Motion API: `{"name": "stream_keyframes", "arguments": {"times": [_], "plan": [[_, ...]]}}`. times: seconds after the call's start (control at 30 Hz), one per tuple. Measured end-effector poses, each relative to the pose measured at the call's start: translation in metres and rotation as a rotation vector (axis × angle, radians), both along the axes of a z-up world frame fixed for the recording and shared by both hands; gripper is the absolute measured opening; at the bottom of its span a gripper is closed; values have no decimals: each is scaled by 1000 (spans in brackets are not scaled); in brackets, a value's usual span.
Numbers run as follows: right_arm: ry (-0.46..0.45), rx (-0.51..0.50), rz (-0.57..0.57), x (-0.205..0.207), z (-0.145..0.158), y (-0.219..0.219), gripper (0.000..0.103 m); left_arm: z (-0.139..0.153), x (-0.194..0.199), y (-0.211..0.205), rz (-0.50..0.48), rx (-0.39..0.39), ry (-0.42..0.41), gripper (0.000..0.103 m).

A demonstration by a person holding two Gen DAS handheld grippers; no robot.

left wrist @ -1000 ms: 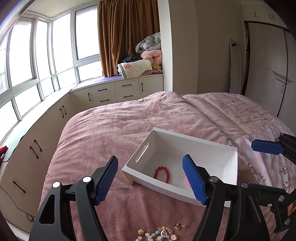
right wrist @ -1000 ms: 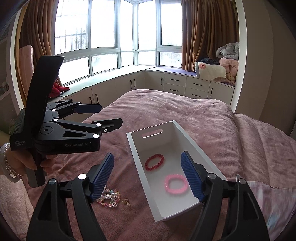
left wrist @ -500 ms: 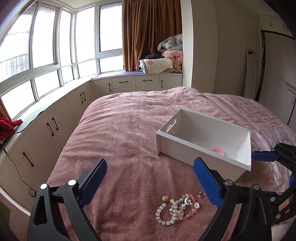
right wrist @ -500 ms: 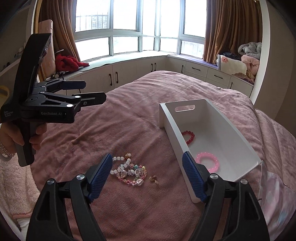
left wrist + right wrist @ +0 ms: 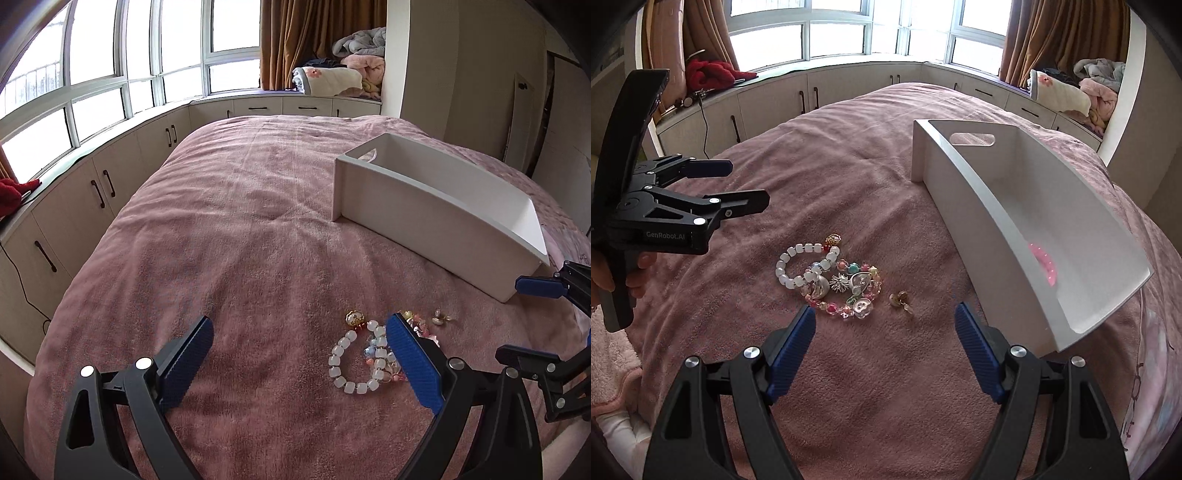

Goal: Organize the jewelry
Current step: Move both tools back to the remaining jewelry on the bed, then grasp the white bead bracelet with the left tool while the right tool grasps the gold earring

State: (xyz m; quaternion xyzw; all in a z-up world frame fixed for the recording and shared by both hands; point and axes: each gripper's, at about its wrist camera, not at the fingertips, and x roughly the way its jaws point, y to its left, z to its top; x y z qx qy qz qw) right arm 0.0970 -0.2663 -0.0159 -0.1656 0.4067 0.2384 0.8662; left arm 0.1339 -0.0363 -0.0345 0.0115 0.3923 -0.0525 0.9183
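While my right gripper [image 5: 884, 325] hangs low with its blue fingers wide apart and holding nothing, I see the beads [image 5: 831, 278] mid-frame on the pink blanket [image 5: 849, 177]. Left gripper [image 5: 738, 186], upper left, is wide too. White box [image 5: 964, 206] runs lengthwise from lower right toward the windows, pink bracelet [image 5: 1043, 264] inside.

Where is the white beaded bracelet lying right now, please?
The white beaded bracelet lies on the pink bedspread, at the left of the jewelry pile, left of the white bin.
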Motion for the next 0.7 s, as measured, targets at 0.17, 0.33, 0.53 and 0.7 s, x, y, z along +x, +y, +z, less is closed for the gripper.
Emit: {"name": "stream_keyframes", "arguments": {"times": [0.17,0.33,0.53,0.7], "plan": [[20,-40,-30,13,-24,2,69,-37,6,-6,1,43,67,95],[33,-51,-77,30,-43,-1,62,-58,16,-7,6,39,109,95],[84,-43,-99,49,-63,-3,55,-78,26,-1,16,24,154,95],[116,-8,-92,58,-73,-1,45,-81,21,-1,13,29,115,87]]}}
